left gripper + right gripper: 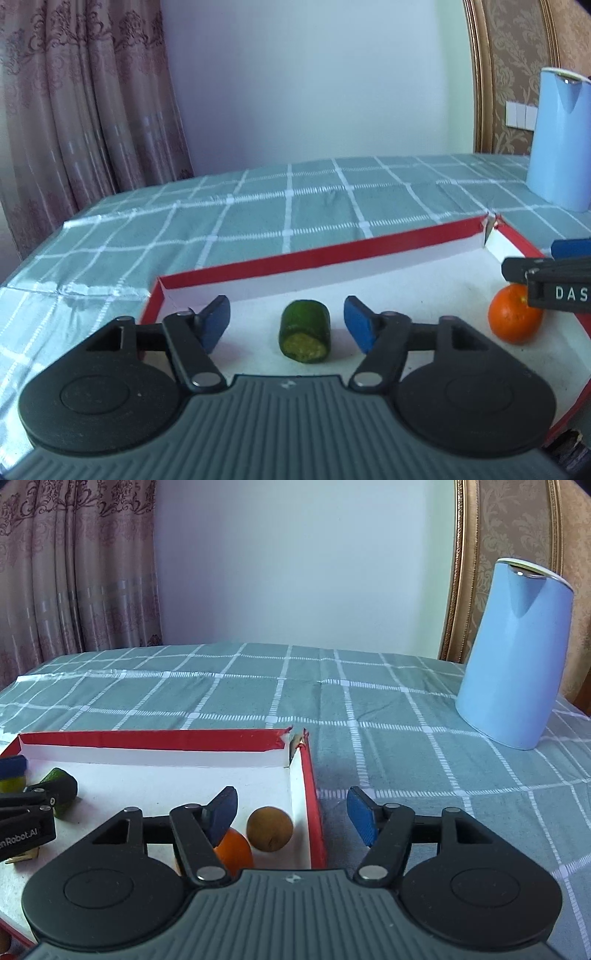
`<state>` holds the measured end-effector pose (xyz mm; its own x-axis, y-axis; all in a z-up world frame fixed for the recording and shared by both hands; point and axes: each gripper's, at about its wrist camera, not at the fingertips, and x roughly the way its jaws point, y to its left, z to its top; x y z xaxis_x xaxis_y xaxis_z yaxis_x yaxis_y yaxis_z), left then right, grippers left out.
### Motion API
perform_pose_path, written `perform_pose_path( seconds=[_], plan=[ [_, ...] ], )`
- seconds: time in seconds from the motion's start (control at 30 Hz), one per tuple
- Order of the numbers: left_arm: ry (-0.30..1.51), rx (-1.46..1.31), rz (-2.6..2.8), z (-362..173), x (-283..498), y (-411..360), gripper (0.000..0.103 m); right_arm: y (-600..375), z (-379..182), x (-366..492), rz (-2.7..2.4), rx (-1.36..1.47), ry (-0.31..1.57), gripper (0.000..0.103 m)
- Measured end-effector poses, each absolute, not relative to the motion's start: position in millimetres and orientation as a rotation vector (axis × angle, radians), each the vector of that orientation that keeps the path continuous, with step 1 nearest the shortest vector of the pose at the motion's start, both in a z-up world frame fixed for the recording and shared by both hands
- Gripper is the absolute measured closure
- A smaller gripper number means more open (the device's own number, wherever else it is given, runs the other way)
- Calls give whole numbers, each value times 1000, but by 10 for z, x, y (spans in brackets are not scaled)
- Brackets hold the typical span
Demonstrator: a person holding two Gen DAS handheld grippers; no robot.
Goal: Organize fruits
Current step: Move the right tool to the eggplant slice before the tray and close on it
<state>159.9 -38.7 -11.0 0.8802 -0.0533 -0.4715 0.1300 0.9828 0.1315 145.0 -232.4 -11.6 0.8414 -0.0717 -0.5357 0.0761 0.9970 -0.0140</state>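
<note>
Between the blue-padded fingers of the left gripper (287,325), spread wide and touching nothing, a stubby green cylinder of fruit (304,331) lies on its side, its cut yellowish face showing. It rests on the white floor of a shallow red-rimmed cardboard tray (295,258). The right gripper (291,814) is likewise spread and empty, straddling the tray's right wall. A smooth orange (234,851) sits partly hidden behind its left finger, just beside a dull brown round fruit (269,828). The bench wears a green checked cloth (369,709); a matte light-blue jug (517,653) stands well apart.
</note>
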Motion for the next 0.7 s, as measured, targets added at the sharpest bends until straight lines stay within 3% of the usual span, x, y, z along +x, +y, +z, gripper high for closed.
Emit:
perform_pose_path(
  seconds=[0.13,0.23,0.3,0.7],
  plan=[
    [432,136,-94,-65,1484,-311,23,-2365,-95,1357,-93,28,538,38],
    [364,98,-78,-4,1342,-210,16,-2432,-65,1262,-107,64,502,30],
    [318,68,-68,42,1240,-135,16,-2470,-38,1202,-112,86,476,26],
    [186,-38,-3,105,650,388,5,-2392,12,582,6,123,445,25]
  ],
)
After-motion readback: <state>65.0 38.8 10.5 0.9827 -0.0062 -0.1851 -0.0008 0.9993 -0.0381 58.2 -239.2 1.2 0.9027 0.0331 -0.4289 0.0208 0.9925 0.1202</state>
